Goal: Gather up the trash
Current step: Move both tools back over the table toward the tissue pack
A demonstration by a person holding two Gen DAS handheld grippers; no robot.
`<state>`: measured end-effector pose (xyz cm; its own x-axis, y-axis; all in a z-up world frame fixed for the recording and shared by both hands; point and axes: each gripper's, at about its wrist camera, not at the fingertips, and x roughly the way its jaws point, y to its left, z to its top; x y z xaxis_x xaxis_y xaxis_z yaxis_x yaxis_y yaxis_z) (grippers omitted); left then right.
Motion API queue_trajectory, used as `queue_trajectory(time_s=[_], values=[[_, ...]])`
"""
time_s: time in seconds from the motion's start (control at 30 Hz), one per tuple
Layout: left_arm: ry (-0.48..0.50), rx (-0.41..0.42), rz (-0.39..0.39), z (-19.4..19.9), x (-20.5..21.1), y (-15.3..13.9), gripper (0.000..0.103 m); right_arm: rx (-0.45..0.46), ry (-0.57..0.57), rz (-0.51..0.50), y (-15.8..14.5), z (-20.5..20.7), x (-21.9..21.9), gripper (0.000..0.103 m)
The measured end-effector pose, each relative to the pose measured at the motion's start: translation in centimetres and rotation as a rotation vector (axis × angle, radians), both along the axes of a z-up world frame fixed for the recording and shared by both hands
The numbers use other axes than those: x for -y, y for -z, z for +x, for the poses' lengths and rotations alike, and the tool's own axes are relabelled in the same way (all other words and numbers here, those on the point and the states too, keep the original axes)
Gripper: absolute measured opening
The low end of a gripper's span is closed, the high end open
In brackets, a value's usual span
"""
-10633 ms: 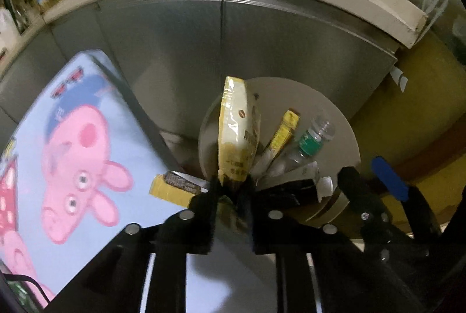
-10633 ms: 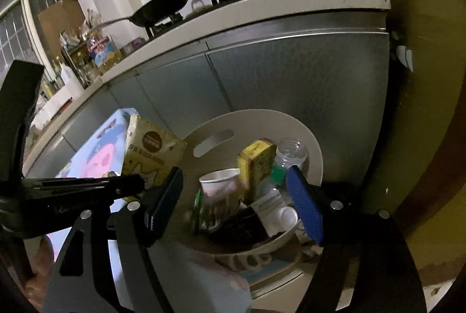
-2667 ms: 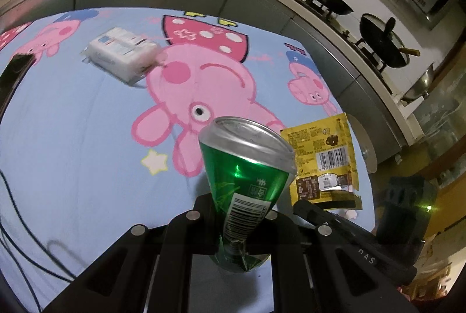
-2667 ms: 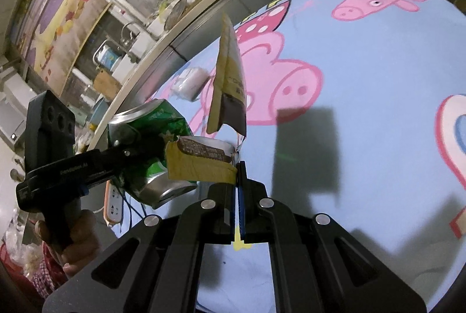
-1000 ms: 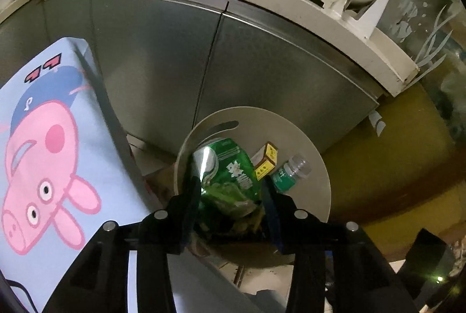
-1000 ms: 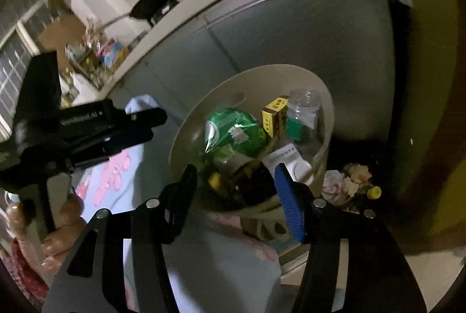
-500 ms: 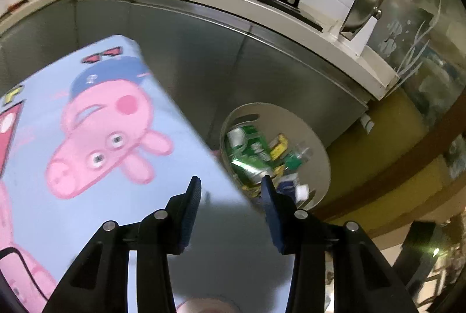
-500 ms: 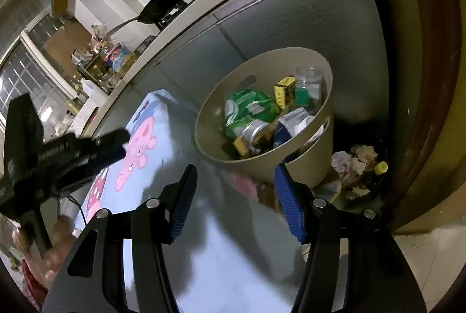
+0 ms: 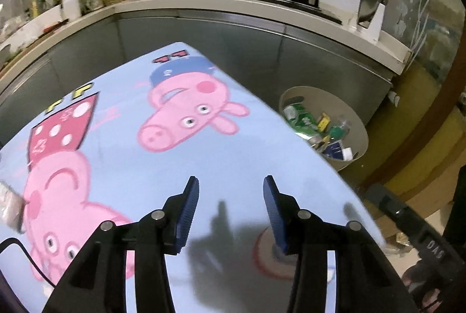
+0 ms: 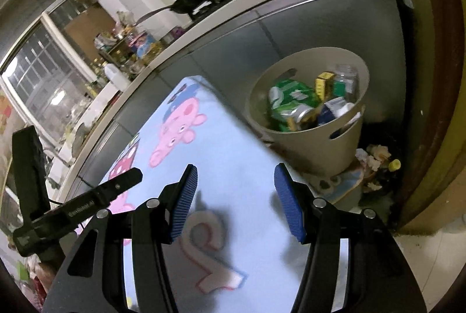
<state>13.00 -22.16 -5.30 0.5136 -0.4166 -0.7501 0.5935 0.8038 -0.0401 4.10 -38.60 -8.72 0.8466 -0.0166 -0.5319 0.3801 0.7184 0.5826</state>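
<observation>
Both grippers are empty and hang above the table with the light blue Peppa Pig tablecloth [image 9: 238, 167]. The left gripper [image 9: 231, 196] has its 2 blue pads wide apart, with nothing between them, and the right gripper [image 10: 236, 193] is spread just as wide.

The trash is in the beige round bin [image 10: 343, 144], which stands on the floor just beside the far corner of the table, against the grey steel cabinet [image 9: 233, 45]. Inside the bin I can see a crushed green can [image 10: 291, 100], a small yellow box [image 10: 324, 81], a clear bottle with a green label [image 10: 345, 80] and a blue and white carton [image 10: 335, 109]. Some crumpled scraps [image 10: 375, 155] lie on the floor just beside the bin, on its side away from the table.

Near the bin, the tablecloth looks free of trash. At the left edge of the left wrist view there is 1 blurred whitish packet [image 9: 8, 205], far from the bin; I cannot tell what it is.

In my judgement the step in hand is the search for the next piece. To do it well, keep the jaws wide, approach the packet low with 1 pad on each side, and close only when it sits deep between the pads. Soft packaging can slip, so grip its middle, not a corner.
</observation>
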Motion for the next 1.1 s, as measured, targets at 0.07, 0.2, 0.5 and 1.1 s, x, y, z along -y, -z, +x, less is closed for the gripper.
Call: queue_trajectory(time_s=[0.07, 0.2, 0.5, 1.1], values=[[-0.020, 0.016, 0.017, -0.2, -1.1, 0.0, 0.046, 0.002, -0.018, -0.007, -0.4, 0.2, -1.1, 0.055], [-0.069, 0.039, 0.044, -0.5, -3.8, 0.1, 0.048, 0.003, -0.057, -0.017, -0.9, 0.7, -3.2, 0.055], [-0.190, 0.073, 0.064, 0.1, -10.0, 0.5, 0.049, -0.009, -0.138, -0.053, -2.0, 2.5, -7.5, 0.055], [-0.516, 0.017, 0.037, 2.3, -27.4, 4.2, 0.052, -0.098, -0.523, -0.171, -1.7, 12.4, -21.6, 0.054]])
